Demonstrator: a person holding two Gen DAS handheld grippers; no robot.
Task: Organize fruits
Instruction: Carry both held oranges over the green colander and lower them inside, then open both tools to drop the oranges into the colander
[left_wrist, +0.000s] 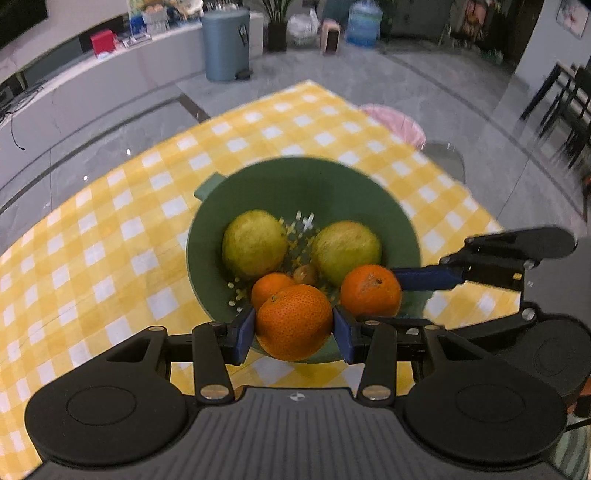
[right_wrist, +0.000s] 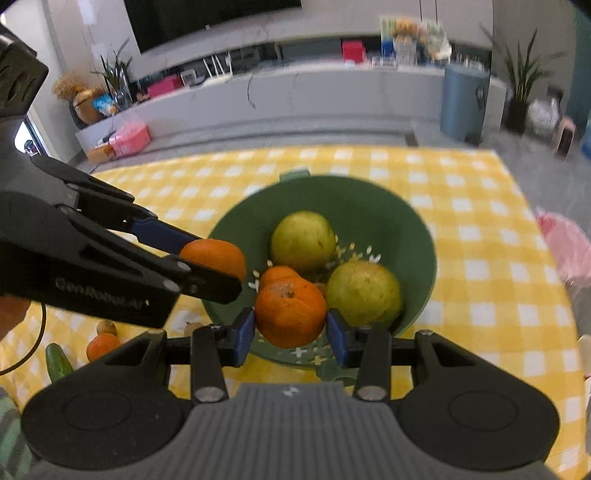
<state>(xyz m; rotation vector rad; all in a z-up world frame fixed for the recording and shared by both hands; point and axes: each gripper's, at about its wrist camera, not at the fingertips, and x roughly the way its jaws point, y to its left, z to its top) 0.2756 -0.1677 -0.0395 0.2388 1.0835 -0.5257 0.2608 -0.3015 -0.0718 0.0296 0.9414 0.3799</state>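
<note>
A green colander sits on the yellow checked cloth. It holds two yellow-green fruits, one orange and a small brown fruit. My left gripper is shut on an orange over the colander's near rim; it shows in the right wrist view. My right gripper is shut on another orange above the colander.
On the cloth left of the colander lie a small orange, a cucumber and two small brown fruits. A pink object sits beyond the cloth's right edge.
</note>
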